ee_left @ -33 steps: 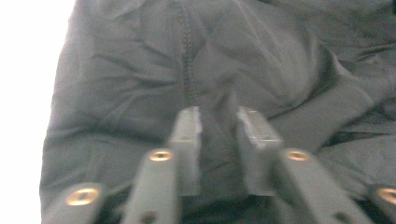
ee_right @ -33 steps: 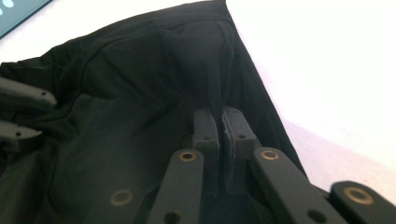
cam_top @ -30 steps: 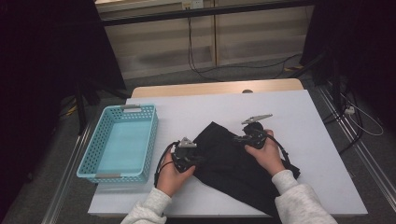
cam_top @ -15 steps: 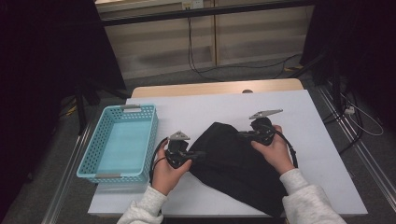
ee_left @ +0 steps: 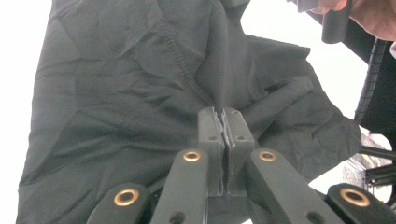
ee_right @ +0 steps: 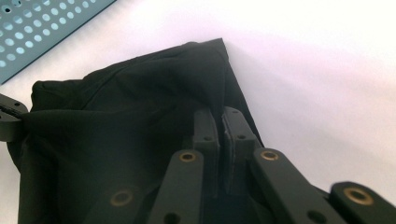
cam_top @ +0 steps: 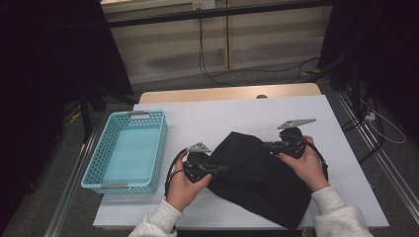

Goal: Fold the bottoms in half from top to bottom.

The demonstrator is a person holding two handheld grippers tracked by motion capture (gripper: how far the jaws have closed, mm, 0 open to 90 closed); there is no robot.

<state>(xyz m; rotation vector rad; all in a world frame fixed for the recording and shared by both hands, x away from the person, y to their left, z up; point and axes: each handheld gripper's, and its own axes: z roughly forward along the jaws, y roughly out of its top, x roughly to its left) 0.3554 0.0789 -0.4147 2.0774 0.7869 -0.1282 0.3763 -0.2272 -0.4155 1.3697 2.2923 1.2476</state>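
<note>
both tongs, left (cam_top: 221,169) and right (cam_top: 265,145), are clamped on thin folds of the black garment (cam_top: 259,177) lying mid-worktop (cam_top: 217,111) beside the blue basket (cam_top: 129,150); each bite looks shallow, so lifting further could probably slip one edge free.

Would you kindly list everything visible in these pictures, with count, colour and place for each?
black garment: one, black, crumpled on the table's near middle, pinched at two spots.
basket: one, light blue, perforated, at the table's left edge.
table: one, white top with a wooden strip along the far edge.
cables: several, dark, on the floor beyond the table.
left gripper: one, black, fingers shut on the garment's left side.
right gripper: one, black, fingers shut on the garment's far right part.
hands: two, in pale sleeves, entering from the bottom.
</note>
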